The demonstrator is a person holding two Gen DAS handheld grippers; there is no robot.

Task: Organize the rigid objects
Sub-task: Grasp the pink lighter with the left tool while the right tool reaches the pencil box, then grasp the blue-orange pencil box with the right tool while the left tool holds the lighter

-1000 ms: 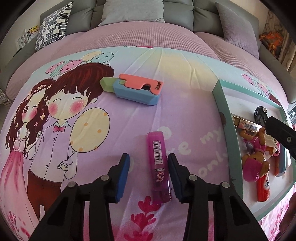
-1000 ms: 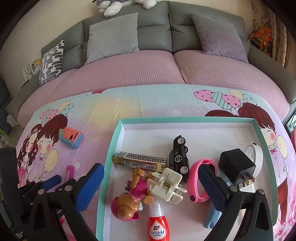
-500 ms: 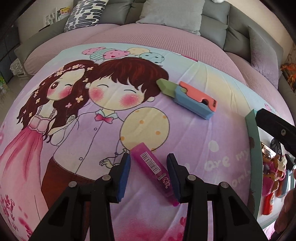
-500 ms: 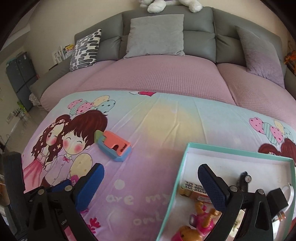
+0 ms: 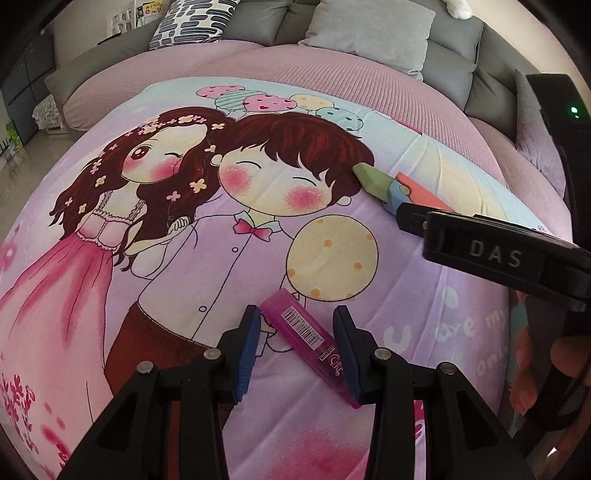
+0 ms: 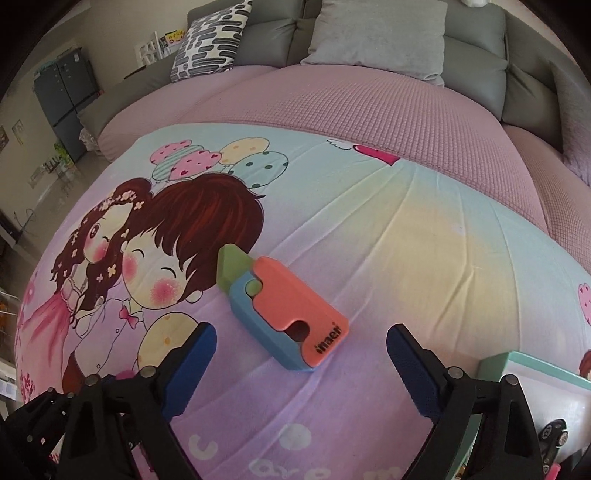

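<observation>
Where the cartoon sheet (image 5: pixel 177 258) covers the bed, two loose items lie on it, both placed here relative to the printed yellow balloon (image 5: pixel 332 258). Item one: pink lighter (image 5: pixel 308 338), translucent, barcode label up, lying at a slant just below the balloon, its upper end touching the balloon's lower edge. Left gripper (image 5: pixel 297 349): blue-padded fingers (image 5: pixel 248 347) partly open, one on each side of the lighter; the right pad is against or just beside the lighter's lower end, the left pad stands apart from it, so nothing is clamped. Item two: toy block (image 6: pixel 280 306), with orange top, blue base and green wedge tip, lying flat up and to the right of the balloon, green tip pointing toward the printed boy's hair. Right gripper (image 6: pixel 301 363): fingers (image 6: pixel 192 363) spread wide, holding nothing, their tips on either side of the block's near end without touching it; in the left view its black body, marked DAS, crosses over the block's right part. Tray (image 6: pixel 532 367): teal-rimmed, white inside, only a corner visible far right of the balloon, with a small black toy car (image 6: pixel 552 437) in it. Grey sofa cushions (image 6: pixel 376 33) stand beyond the sheet.
</observation>
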